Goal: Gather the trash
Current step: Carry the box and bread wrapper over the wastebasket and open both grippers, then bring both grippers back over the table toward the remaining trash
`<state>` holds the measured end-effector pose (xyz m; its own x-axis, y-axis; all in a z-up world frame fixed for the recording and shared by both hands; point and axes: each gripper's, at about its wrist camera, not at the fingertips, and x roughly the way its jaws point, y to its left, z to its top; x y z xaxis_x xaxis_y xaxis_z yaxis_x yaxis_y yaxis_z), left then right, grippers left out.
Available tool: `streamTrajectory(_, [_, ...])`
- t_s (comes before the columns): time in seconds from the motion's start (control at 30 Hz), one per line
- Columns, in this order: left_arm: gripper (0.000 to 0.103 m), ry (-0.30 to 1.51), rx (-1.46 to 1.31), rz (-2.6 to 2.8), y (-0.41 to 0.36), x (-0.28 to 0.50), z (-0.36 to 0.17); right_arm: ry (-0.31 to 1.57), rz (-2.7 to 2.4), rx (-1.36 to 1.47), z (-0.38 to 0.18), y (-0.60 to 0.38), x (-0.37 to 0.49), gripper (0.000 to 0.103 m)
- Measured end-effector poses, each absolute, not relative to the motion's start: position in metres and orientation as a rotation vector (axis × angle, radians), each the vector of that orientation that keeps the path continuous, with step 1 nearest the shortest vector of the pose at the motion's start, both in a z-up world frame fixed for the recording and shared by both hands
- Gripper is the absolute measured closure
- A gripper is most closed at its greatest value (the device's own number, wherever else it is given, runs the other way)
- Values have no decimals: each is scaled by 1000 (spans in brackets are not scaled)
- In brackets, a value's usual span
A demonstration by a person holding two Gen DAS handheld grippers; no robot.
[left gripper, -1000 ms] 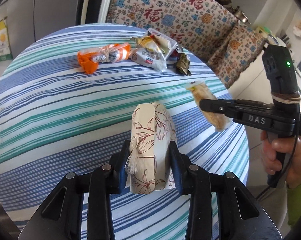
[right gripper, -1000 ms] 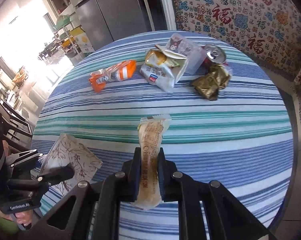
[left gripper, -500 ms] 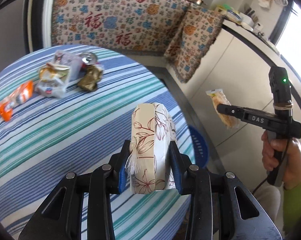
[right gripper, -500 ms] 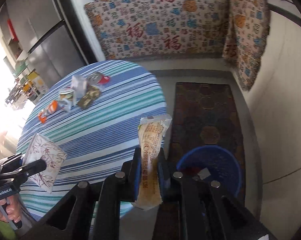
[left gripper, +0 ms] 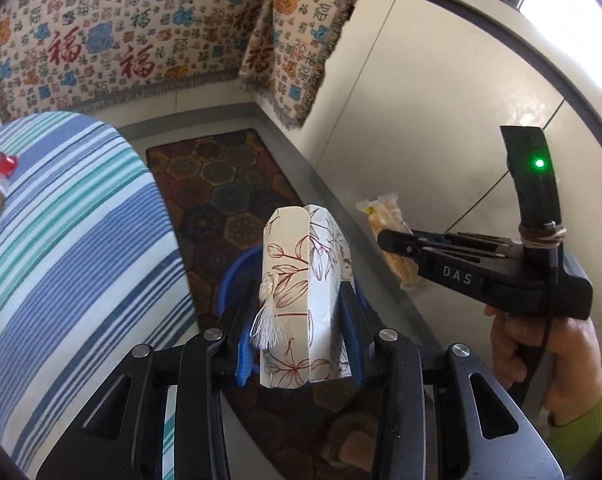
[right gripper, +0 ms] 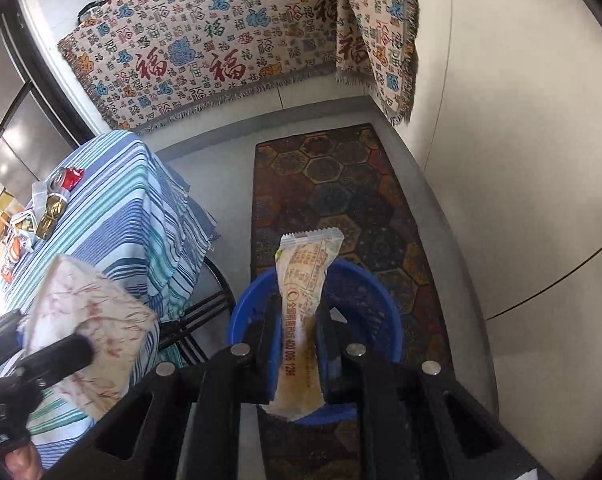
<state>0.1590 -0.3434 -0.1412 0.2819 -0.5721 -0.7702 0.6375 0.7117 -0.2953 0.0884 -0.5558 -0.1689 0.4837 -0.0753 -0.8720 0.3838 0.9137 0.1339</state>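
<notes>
Fingers of right gripper (right gripper: 299,340) squeezed nearly shut on snack wrapper (right gripper: 305,280), blue bin (right gripper: 385,320) right below. Fingers of left gripper (left gripper: 301,324) half open, pinching flowery box (left gripper: 301,280). Light, crinkly, slippery; best pinched mid-way.

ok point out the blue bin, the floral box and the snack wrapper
blue bin (right gripper: 375,300), right wrist view, inner wall
floral box (left gripper: 291,280), left wrist view, front face
snack wrapper (right gripper: 303,280), right wrist view, printed middle

Home dining corner: striped-cloth tabletop (right gripper: 141,216), hexagon-pattern rug (right gripper: 341,184) on floor, woven character-print throws (right gripper: 205,52) over wall units, steel fridge (right gripper: 17,128) behind.
</notes>
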Motion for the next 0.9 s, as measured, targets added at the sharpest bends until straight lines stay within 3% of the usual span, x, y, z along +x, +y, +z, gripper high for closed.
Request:
streamTrajectory(0.47, [64,1047,123,-809,-397,172,-189,1062,-293,424,-203,-592,93,85])
streamTrajectory(0.57, [55,1048,129,-795,-402,175,-199,1062,-302,430,-208,-594,96,82])
streamTrajectory(0.6, [42,1053,130,-790,-404,176,-202,1064,-304,435,-210,-595,96,69])
streamTrajectory(0.63, [35,1056,127,-783,-406,177,-205,1061,-308,439,-209,-595,95,57])
streamTrajectory(0.67, [27,1053,123,-768,-406,179,-206,1058,-314,438,-208,-595,95,55])
streamTrajectory(0.9, [23,981,131,-740,-398,161,-185,998,-368,362,-186,-591,89,50])
